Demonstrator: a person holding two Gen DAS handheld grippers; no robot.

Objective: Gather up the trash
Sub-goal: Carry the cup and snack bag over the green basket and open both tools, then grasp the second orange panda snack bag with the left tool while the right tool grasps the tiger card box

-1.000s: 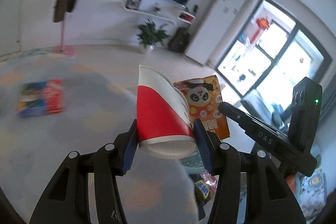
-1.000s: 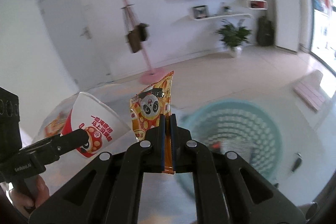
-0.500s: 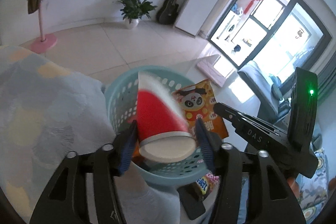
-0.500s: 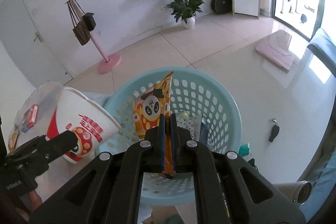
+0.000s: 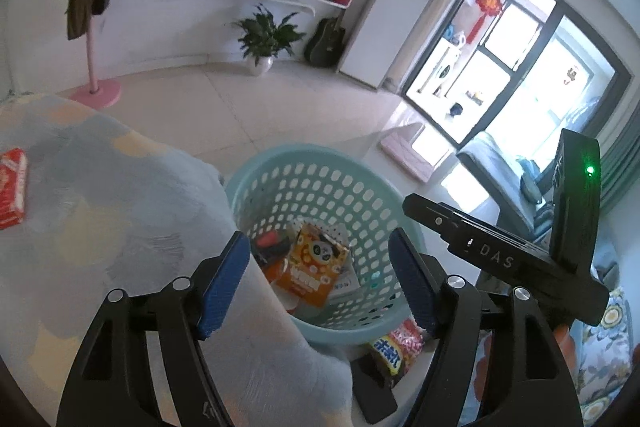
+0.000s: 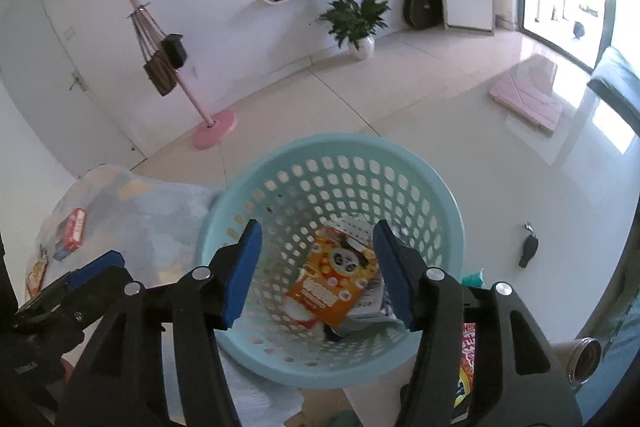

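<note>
A teal perforated basket (image 6: 420, 171) stands on the floor beside the cloth-covered table (image 5: 100, 195); it also shows in the left wrist view (image 5: 332, 163). An orange panda snack bag (image 6: 336, 279) lies inside it, also seen in the left wrist view (image 5: 312, 271), next to a red and white cup (image 5: 272, 243). My left gripper (image 5: 320, 279) is open and empty above the basket's near rim. My right gripper (image 6: 316, 267) is open and empty above the basket. A red packet (image 5: 12, 187) lies on the table at the left, also in the right wrist view (image 6: 74, 231).
A red and yellow snack wrapper (image 5: 396, 347) lies on the floor by the basket. A key fob (image 6: 528, 247) lies on the floor to the right. A metal bottle (image 6: 584, 355) stands at lower right. A pink coat stand (image 6: 212, 131) and a potted plant (image 6: 356, 19) stand farther back.
Both grippers have opened. The red cup left my left gripper and the panda bag left my right gripper; both now lie in the basket.
</note>
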